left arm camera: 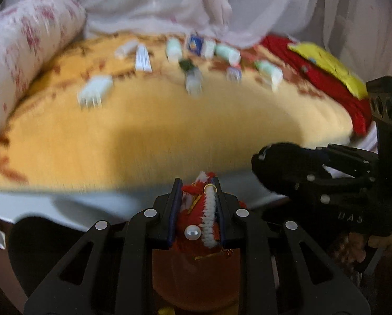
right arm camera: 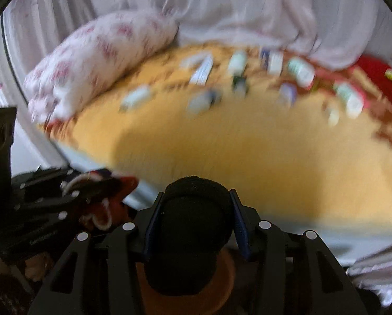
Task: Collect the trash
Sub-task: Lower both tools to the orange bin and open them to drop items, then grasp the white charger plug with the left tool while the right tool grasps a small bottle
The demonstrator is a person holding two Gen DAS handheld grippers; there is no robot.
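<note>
My left gripper [left arm camera: 199, 183] is shut on a red and white woolly ornament [left arm camera: 200, 210] with a pearl bead, held below the bed's near edge. My right gripper [right arm camera: 194, 197] is shut on a black fuzzy lump [right arm camera: 193, 225]; it shows at the right of the left wrist view [left arm camera: 259, 157]. The left gripper with the red ornament shows at the left of the right wrist view [right arm camera: 122, 181]. Several small boxes and packets [left arm camera: 193, 78] [right arm camera: 238, 81] lie scattered at the far side of the yellow blanket [left arm camera: 169, 120] [right arm camera: 248, 152]. An orange round container [left arm camera: 196, 275] [right arm camera: 185, 296] sits under both grippers. Both views are blurred.
A white pillow with pink flowers [left arm camera: 22, 47] [right arm camera: 96, 60] lies at the bed's far left. A red cloth [left arm camera: 327, 78] with a yellow item [left arm camera: 327, 63] lies at the right. White curtains [left arm camera: 222, 0] hang behind the bed.
</note>
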